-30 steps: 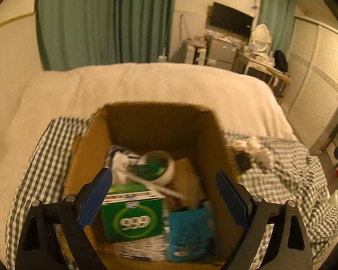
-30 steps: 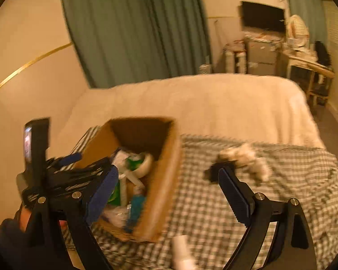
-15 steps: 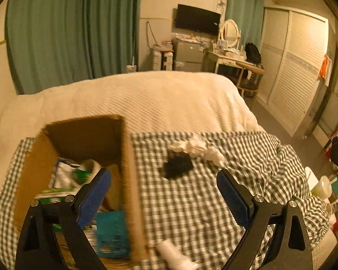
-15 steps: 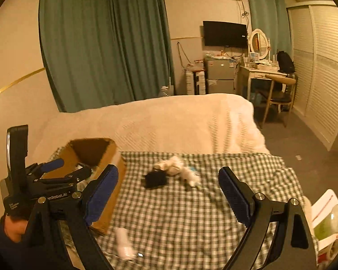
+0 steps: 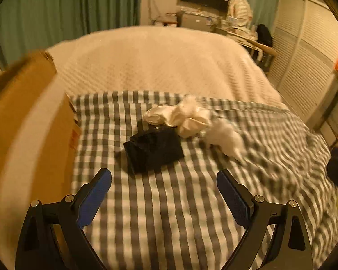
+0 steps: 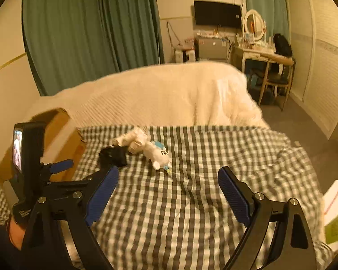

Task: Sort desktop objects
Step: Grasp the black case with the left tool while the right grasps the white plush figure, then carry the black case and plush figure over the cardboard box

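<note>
A black pouch lies on the checked cloth, just ahead of my open, empty left gripper. Behind it lie a cream crumpled cloth item and a white plush toy. The cardboard box stands at the left, its inside hidden. In the right wrist view the pouch, the cream item and the plush toy lie beyond my open, empty right gripper. The left gripper shows at the left beside the box.
The checked cloth covers the near end of a bed with a cream blanket. A dresser and chair stand at the back right. Papers lie off the bed's right edge.
My left gripper has swung right from above the box's contents to above the black pouch. The right view has also turned right, away from the box. Both grippers stayed open.
</note>
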Demonstrator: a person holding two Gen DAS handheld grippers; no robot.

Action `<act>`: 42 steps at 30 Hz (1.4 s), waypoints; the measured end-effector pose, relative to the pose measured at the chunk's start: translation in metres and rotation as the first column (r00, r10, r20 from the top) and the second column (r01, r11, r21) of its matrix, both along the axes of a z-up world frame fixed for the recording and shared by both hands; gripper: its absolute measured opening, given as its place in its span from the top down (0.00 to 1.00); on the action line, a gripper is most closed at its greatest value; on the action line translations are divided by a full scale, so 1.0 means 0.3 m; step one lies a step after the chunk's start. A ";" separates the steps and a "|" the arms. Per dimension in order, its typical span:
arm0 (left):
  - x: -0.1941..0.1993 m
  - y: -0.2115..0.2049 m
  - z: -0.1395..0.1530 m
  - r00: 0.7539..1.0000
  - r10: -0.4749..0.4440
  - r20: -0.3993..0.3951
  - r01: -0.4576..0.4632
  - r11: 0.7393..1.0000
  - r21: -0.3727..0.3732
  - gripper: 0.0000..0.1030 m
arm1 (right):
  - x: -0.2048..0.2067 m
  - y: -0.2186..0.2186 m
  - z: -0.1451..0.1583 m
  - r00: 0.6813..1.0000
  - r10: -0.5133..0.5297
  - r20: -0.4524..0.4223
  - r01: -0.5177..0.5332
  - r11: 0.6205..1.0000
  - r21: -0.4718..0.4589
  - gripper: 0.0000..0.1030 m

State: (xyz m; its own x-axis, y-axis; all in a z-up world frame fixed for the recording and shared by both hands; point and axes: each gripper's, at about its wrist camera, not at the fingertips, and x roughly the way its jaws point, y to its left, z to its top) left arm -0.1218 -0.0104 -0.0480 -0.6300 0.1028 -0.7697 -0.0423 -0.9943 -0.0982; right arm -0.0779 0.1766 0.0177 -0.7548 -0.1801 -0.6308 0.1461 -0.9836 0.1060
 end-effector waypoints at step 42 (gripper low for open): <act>0.147 -0.095 0.213 0.994 -0.006 -0.109 0.022 0.990 0.142 0.25 | -0.040 -0.142 -0.052 0.996 -0.027 0.081 0.027 1.000 -0.001 0.60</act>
State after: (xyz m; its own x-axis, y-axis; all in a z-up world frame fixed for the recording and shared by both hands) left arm -0.0778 -0.0390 0.0160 -0.7062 0.2162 -0.6742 -0.0740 -0.9696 -0.2334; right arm -0.0898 0.1340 0.0020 -0.7056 -0.1618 -0.6899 0.1101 -0.9868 0.1188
